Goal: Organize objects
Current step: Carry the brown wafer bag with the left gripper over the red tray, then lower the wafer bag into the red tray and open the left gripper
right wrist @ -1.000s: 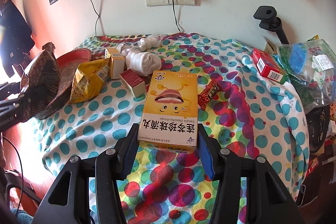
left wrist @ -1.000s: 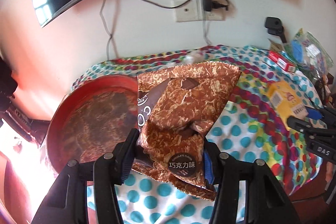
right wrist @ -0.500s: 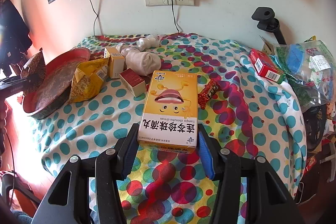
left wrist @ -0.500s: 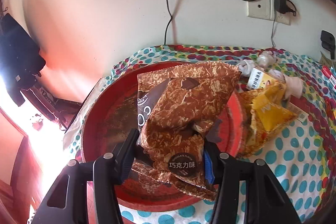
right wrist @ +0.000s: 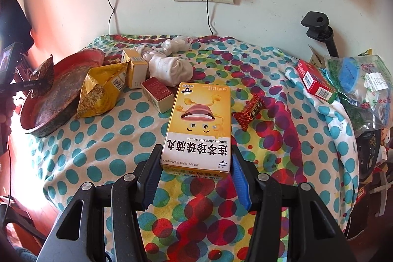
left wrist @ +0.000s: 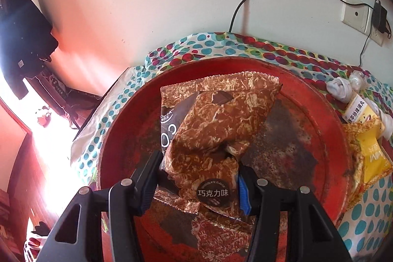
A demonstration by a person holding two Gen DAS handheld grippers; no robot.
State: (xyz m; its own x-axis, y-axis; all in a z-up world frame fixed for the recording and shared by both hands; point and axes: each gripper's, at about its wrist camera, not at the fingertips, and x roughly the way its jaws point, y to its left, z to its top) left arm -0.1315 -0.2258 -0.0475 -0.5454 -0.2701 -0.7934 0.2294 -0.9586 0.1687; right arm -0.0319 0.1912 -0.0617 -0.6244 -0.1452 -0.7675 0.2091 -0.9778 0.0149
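So I've got the brown chocolate snack bag [left wrist: 208, 136] clamped in my left tongs [left wrist: 196, 178], pads squeezing its lower end from both sides, and it's hanging right over the red tray [left wrist: 316, 114]. That tray sits at the far left corner of the tabletop, on the polka-dot cloth [right wrist: 103, 154], and its floor looks pretty worn and dark in patches. From the right camera you can just see the bag's crimped end [right wrist: 44, 76] poking up over the tray's left rim.

My right tongs [right wrist: 195, 173] are clamped on the near end of the big yellow medicine box [right wrist: 200, 122], which is lying flat on the cloth near the middle of the tabletop.

Around it: a yellow snack bag [right wrist: 100, 92] leaning against the tray's right edge, a small yellow box [right wrist: 136, 70] just behind that, a small dark red box [right wrist: 158, 93] touching the left of the big one, and rolled white socks [right wrist: 172, 68] further back. A red wrapped candy [right wrist: 249, 111] sits just right of the medicine box. Far right there's a red carton [right wrist: 314, 80] and a clear bag of stuff [right wrist: 361, 87].
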